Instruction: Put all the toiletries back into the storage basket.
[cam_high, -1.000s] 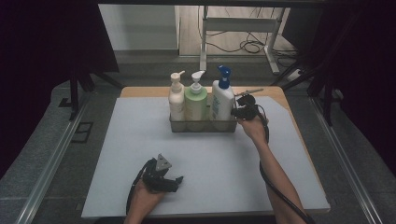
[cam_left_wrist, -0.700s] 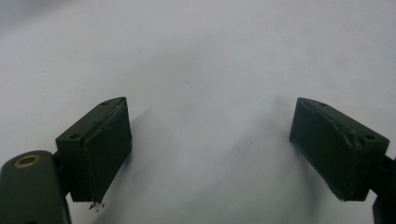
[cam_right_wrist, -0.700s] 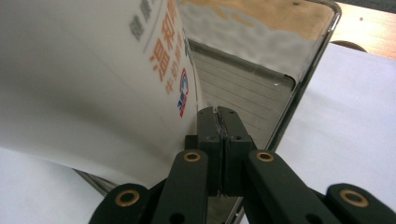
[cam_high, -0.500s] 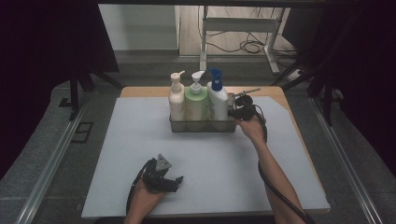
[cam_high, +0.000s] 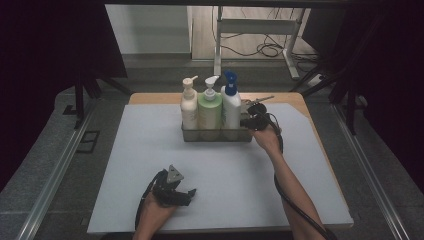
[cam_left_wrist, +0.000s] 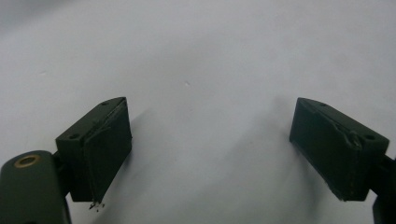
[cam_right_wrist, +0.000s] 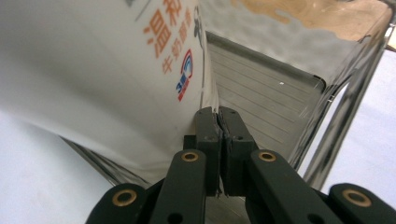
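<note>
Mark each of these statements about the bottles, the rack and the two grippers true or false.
1. Three pump bottles stand in the clear rack. True.
2. The middle bottle is blue. False: the middle bottle is green; the blue pump tops the white bottle on the right.
3. The left gripper is open over the bare white mat. True.
4. The right gripper is wide open. False: its jaws are shut together, pressed at the rack's end beside the white bottle.
5. The cream bottle lies on its side. False: it stands upright at the rack's left end.
</note>
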